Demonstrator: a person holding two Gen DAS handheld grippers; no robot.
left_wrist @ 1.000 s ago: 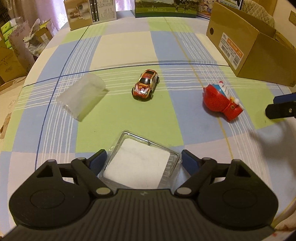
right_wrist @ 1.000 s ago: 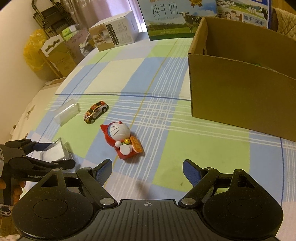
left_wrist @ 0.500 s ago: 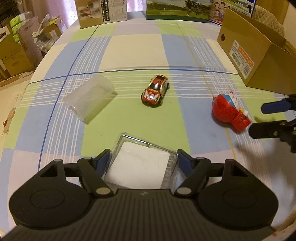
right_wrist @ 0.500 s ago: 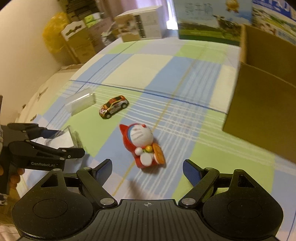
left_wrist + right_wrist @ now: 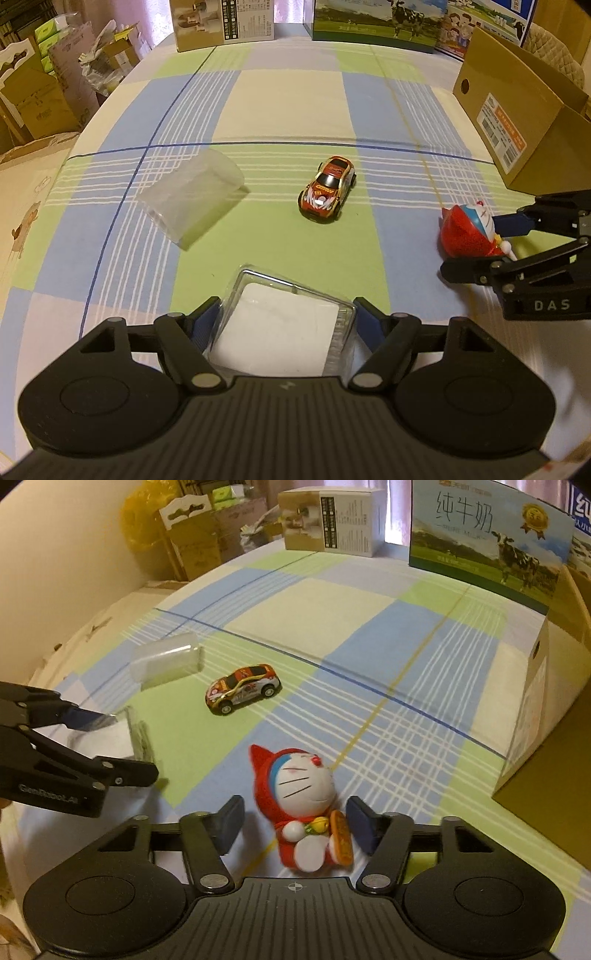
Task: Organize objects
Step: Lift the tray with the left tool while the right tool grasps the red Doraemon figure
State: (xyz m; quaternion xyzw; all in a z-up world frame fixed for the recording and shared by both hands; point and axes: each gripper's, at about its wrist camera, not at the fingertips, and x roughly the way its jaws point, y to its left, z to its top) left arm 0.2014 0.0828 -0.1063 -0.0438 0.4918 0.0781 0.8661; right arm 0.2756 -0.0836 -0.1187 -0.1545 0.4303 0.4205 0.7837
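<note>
A clear plastic tray [image 5: 280, 332] with a white insert lies at the near edge of the checked tablecloth, and my left gripper [image 5: 286, 325] is shut on its two sides. The right wrist view shows that left gripper [image 5: 129, 746] astride the tray [image 5: 107, 742]. A red-hooded Doraemon toy [image 5: 303, 786] lies on its back between the fingers of my open right gripper [image 5: 295, 823], with a gap on its left side. The left wrist view has the toy [image 5: 465, 232] and right gripper [image 5: 480, 249] at the right. A small orange toy car [image 5: 327, 188] and a clear plastic cover [image 5: 192, 199] lie farther back.
An open cardboard box [image 5: 517, 110] stands on the right side of the table. A milk carton case [image 5: 369, 18] and a smaller printed box [image 5: 221, 22] line the far edge. Stacked cartons [image 5: 33, 103] sit on the floor beyond the table's left edge.
My right gripper has come down and forward over the Doraemon toy, and its fingers have narrowed around it. The left fingers closed in onto the tray's sides.
</note>
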